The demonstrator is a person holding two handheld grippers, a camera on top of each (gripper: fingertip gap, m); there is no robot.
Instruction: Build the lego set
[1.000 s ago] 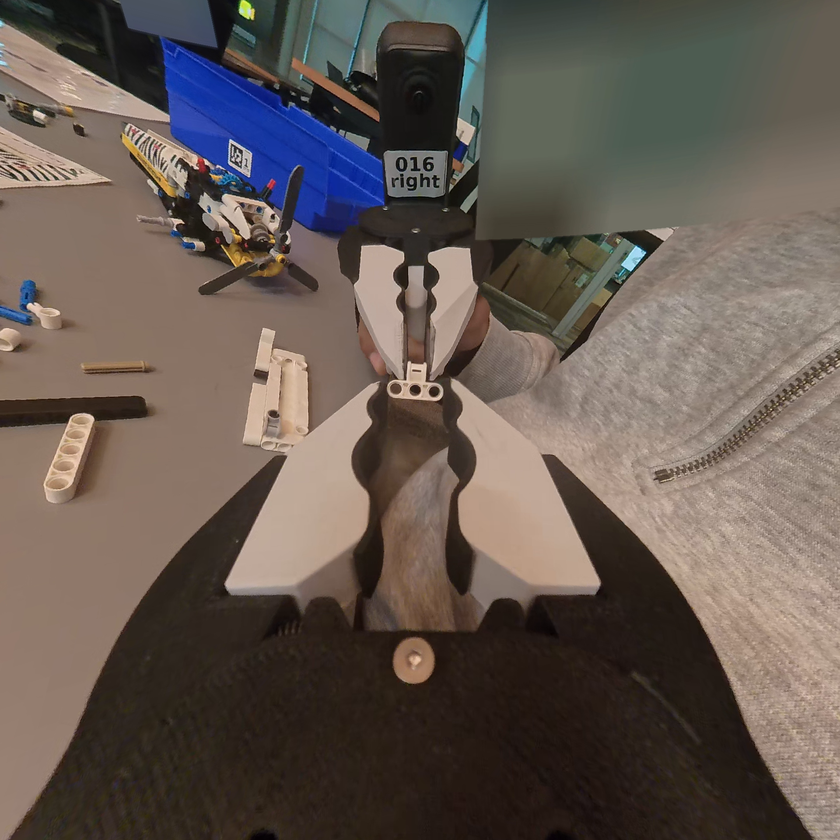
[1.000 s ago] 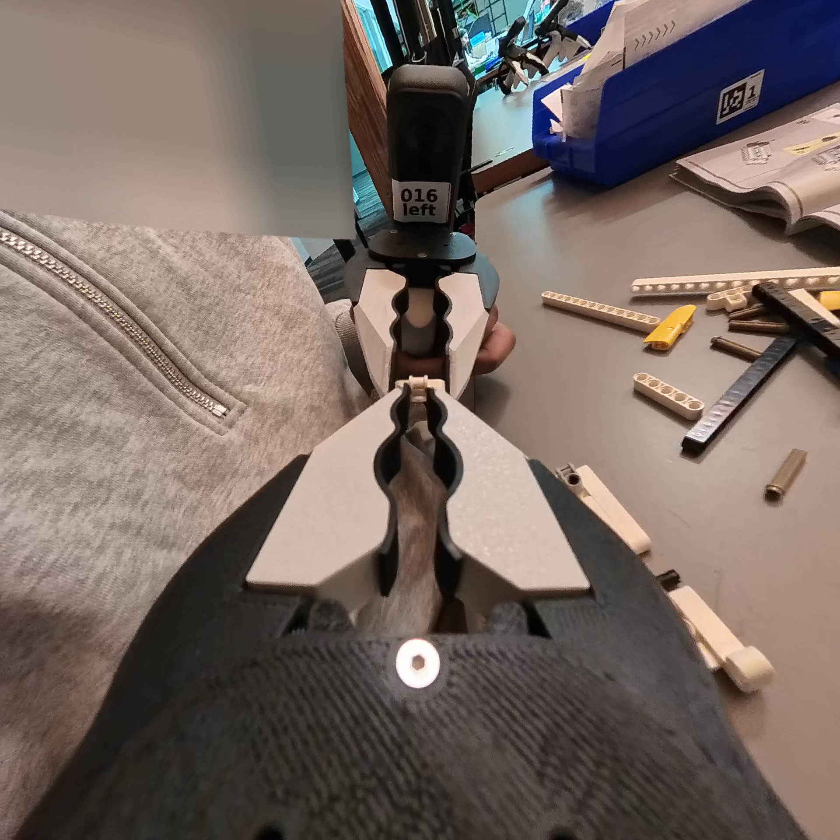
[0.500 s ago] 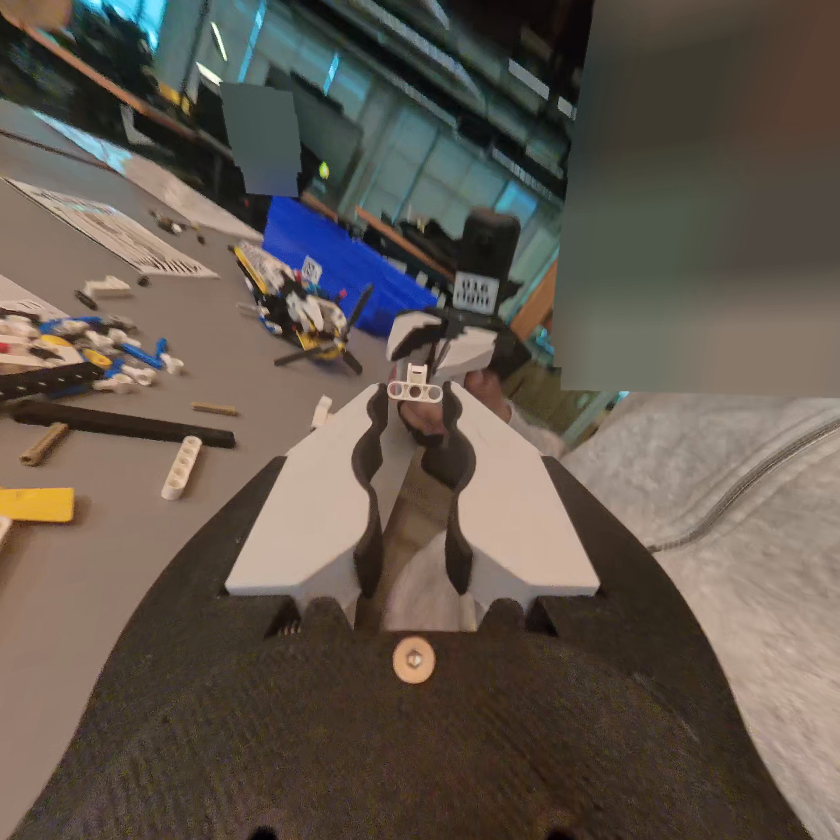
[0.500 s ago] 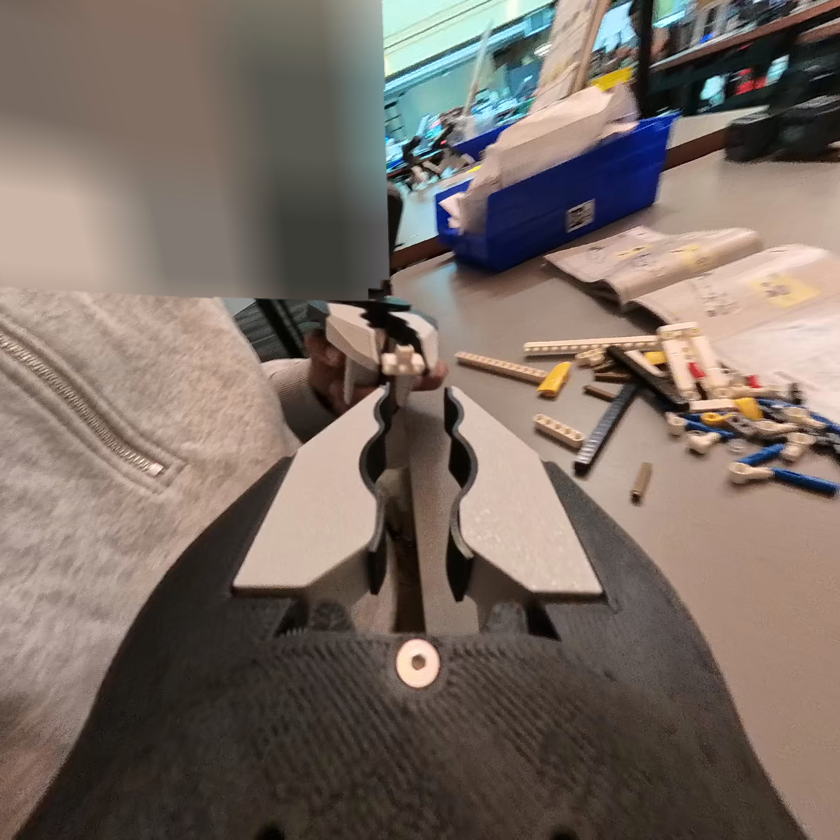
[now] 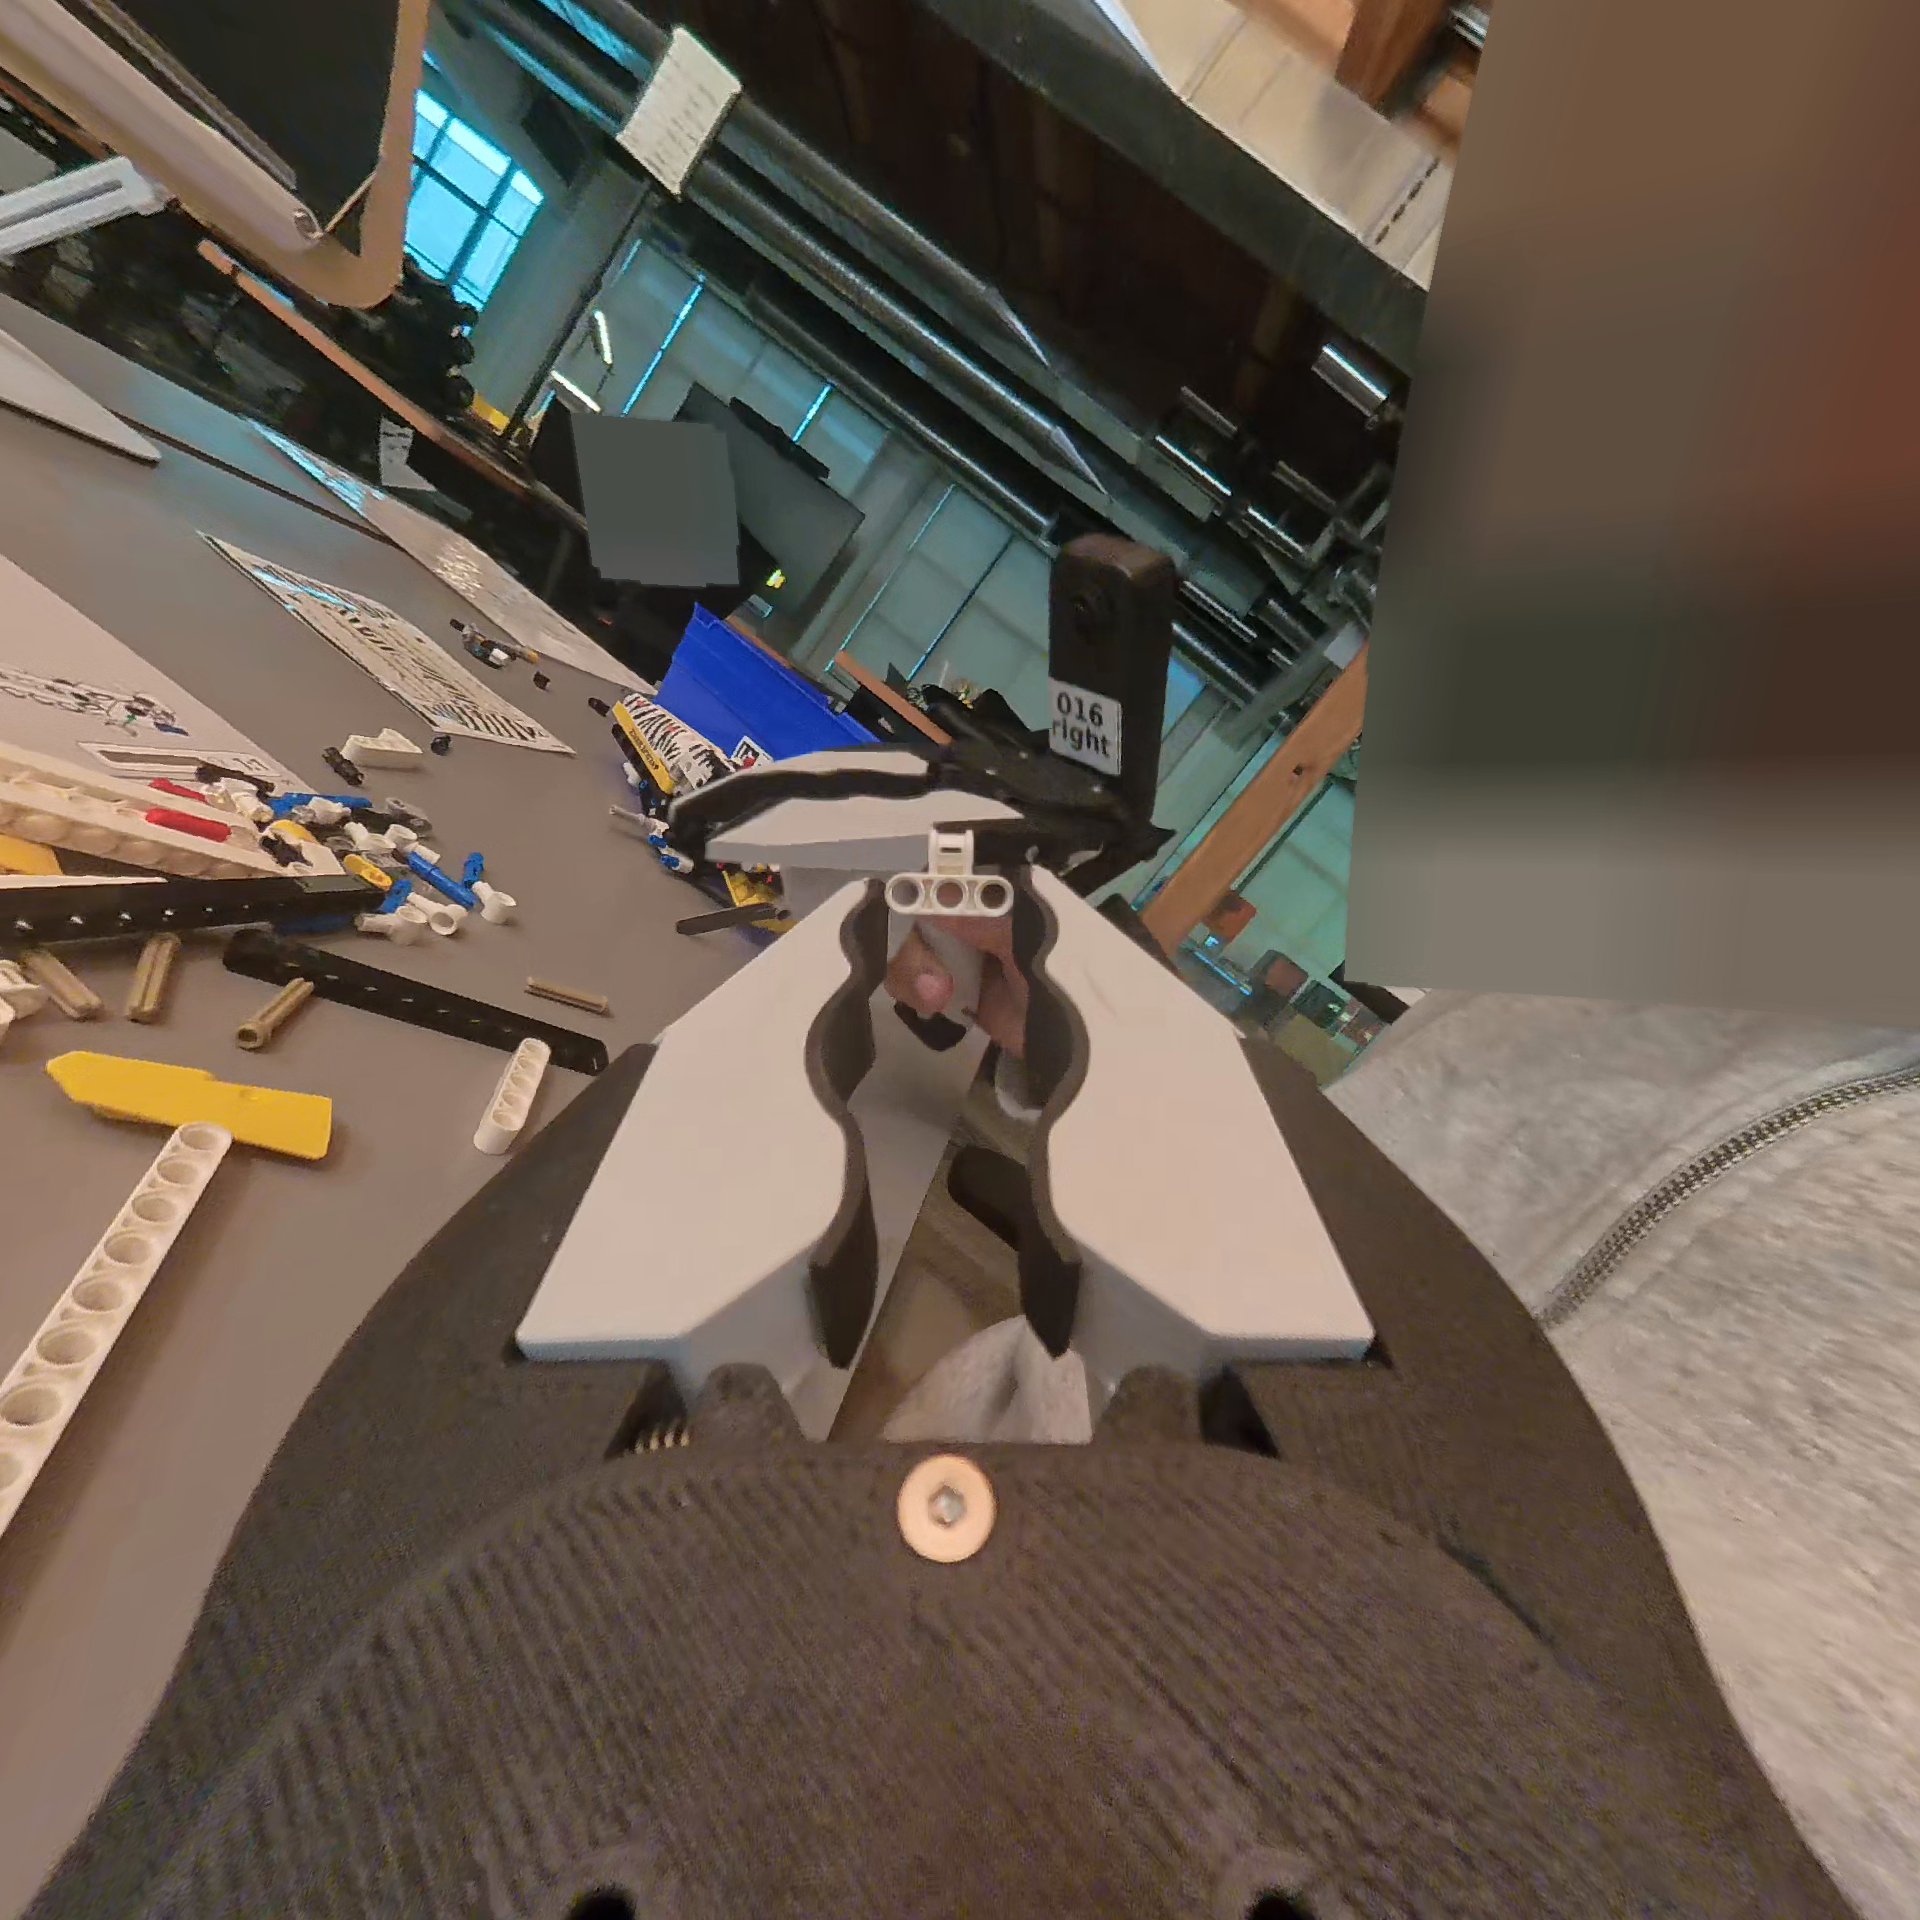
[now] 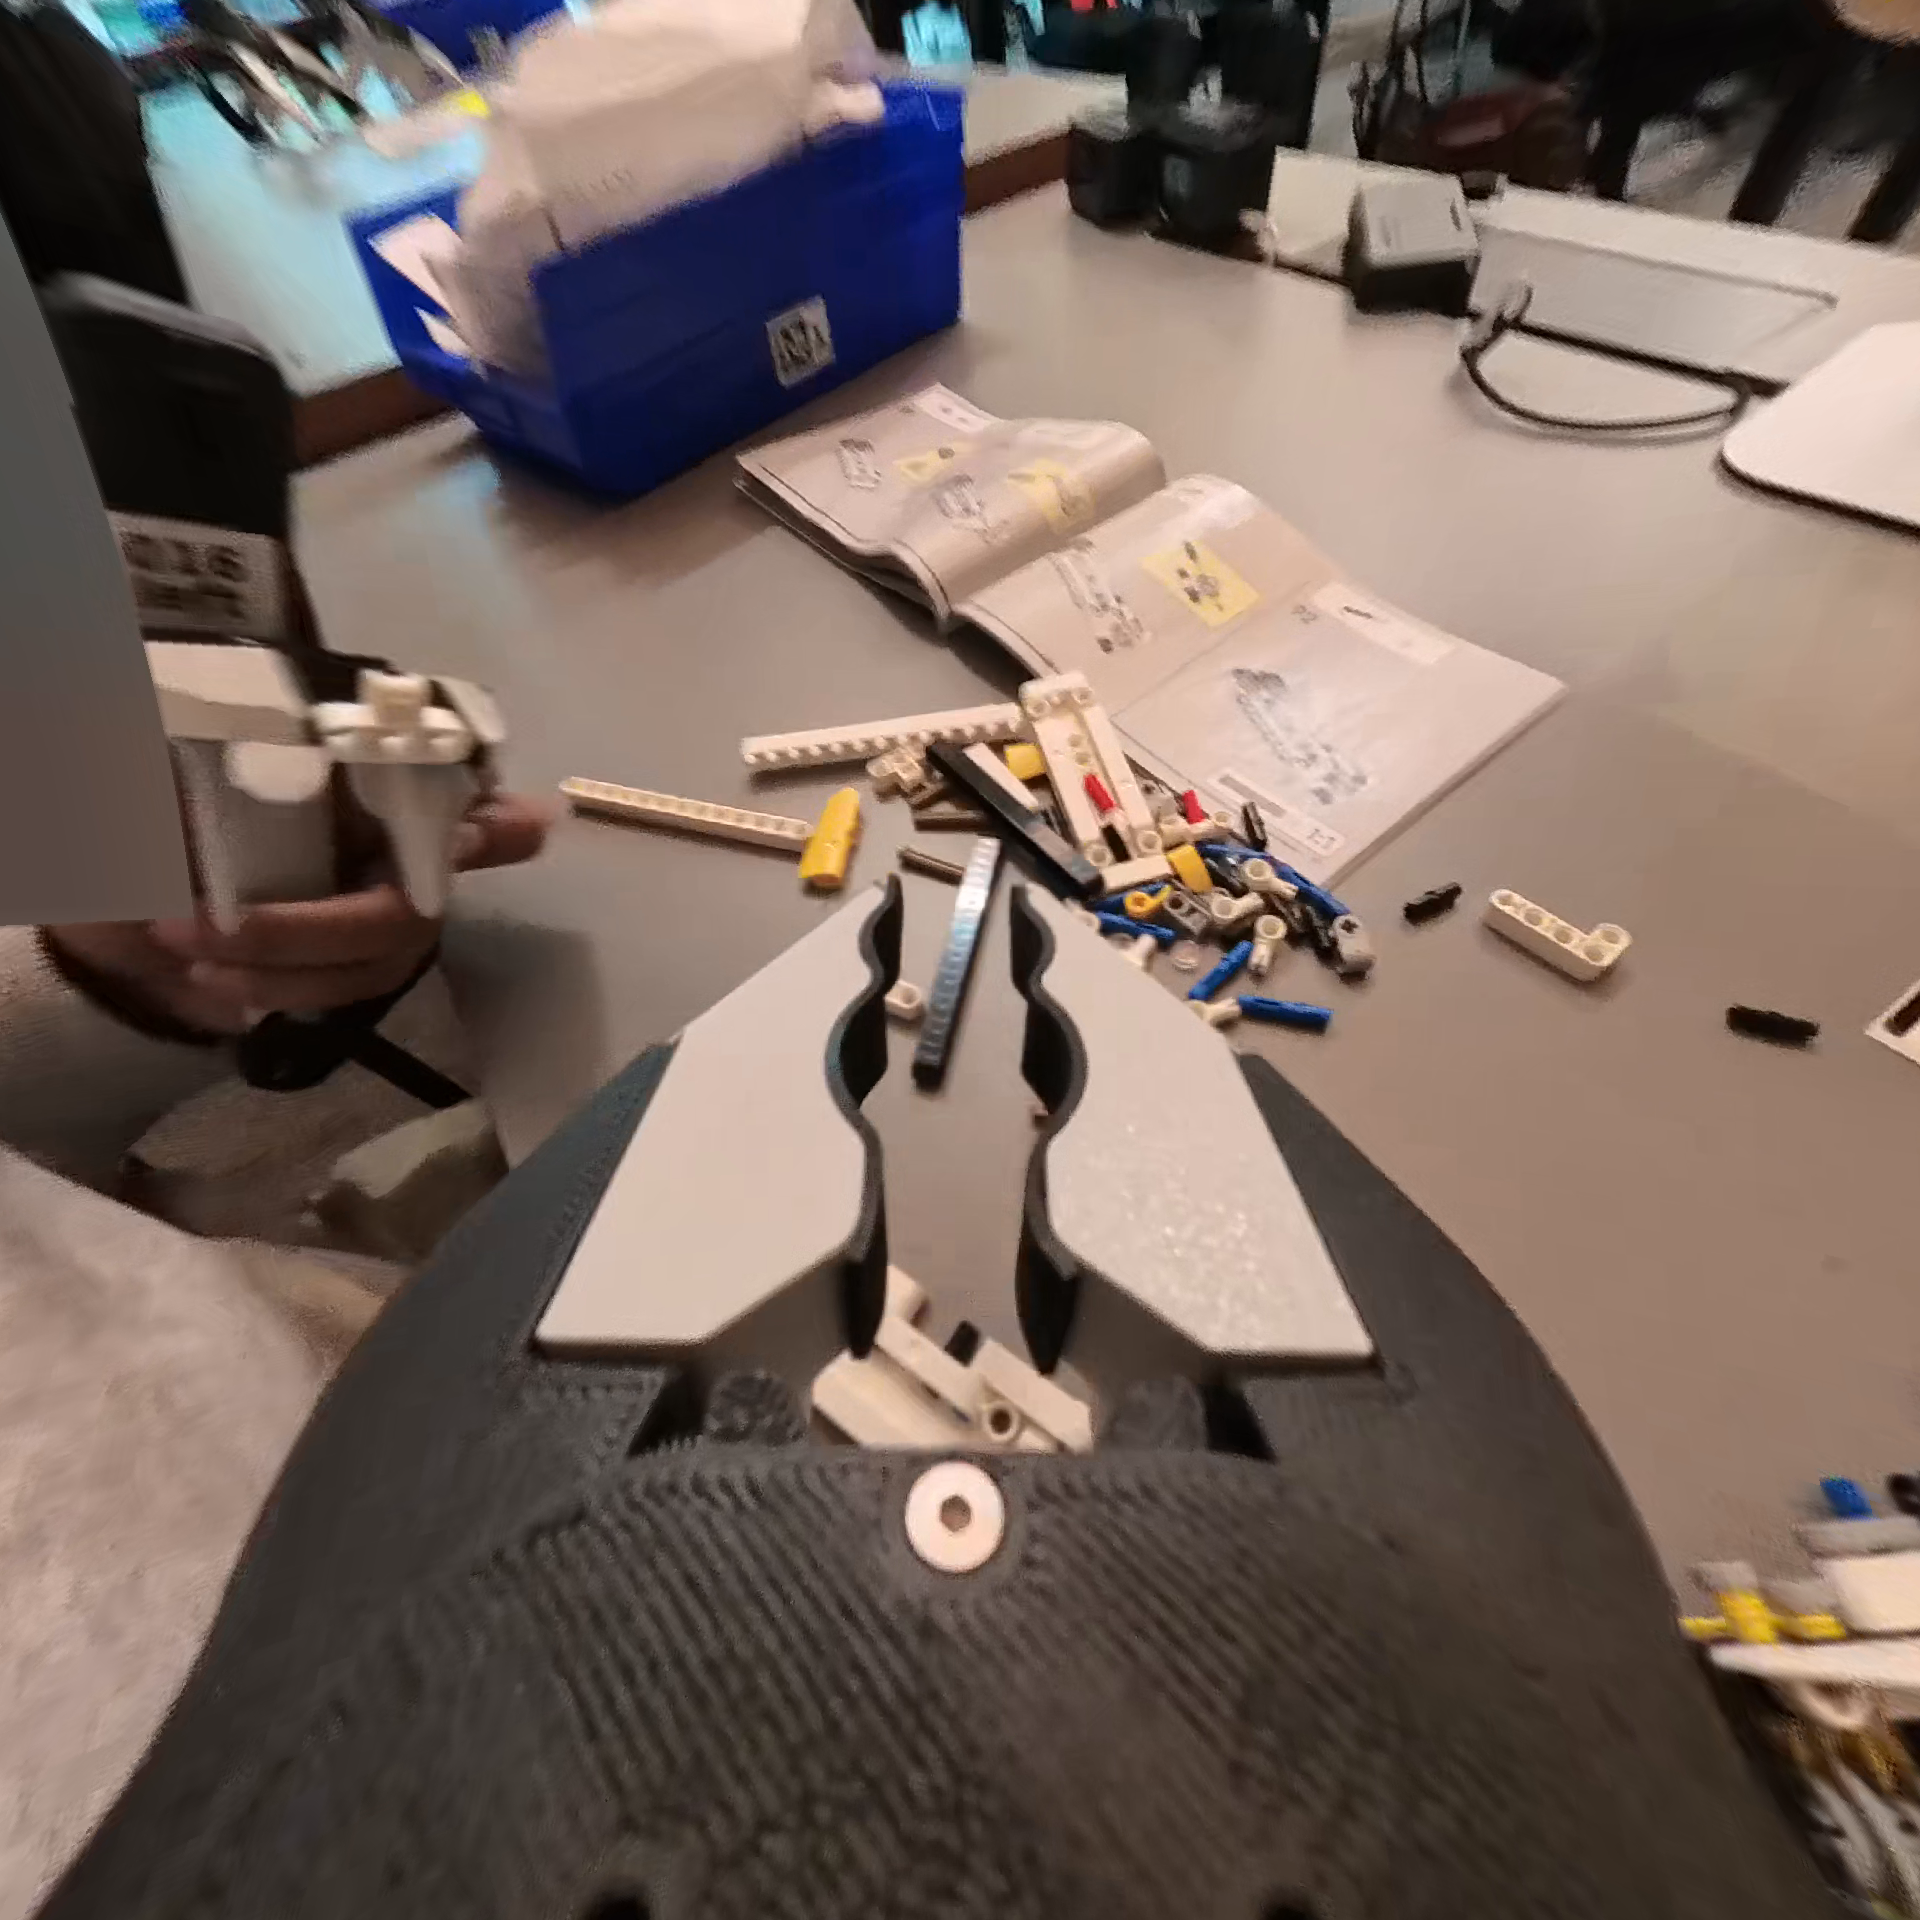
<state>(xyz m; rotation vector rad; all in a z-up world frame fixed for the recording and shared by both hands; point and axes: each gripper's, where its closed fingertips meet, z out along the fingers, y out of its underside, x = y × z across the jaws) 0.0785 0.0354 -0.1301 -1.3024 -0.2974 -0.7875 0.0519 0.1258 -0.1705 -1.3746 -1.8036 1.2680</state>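
Right now the left gripper (image 5: 948,904) pinches a small white lego piece (image 5: 949,891) at the very tips of its fingers. The piece has three round holes in a row and a little stub on top. It is held up in the air, above the desk (image 5: 312,1226).

The right gripper (image 6: 951,914) has its fingers spread apart, with nothing between them. It points down at a pile of loose parts (image 6: 1174,883) on the desk. A long black beam (image 6: 956,961) shows through the gap between its fingers. An open booklet (image 6: 1195,613) lies just behind the pile, and a blue bin (image 6: 707,312) stands farther back.

What could go wrong? The white piece is held only by its thin edge, so a bump or a quick turn could make it twist or pop out. It is tiny and white, and it could get lost among the other white parts. The right gripper could also push the pile around, since the parts lie on top of each other. It might grab two at once.

Some things are hard to see. The right wrist view is blurry, so the tiny parts in the pile are hard to tell apart. A half-built model (image 6: 1808,1652) is cut off at the bottom right corner. In the left wrist view the right gripper hides most of that model. I cannot tell which part comes next.
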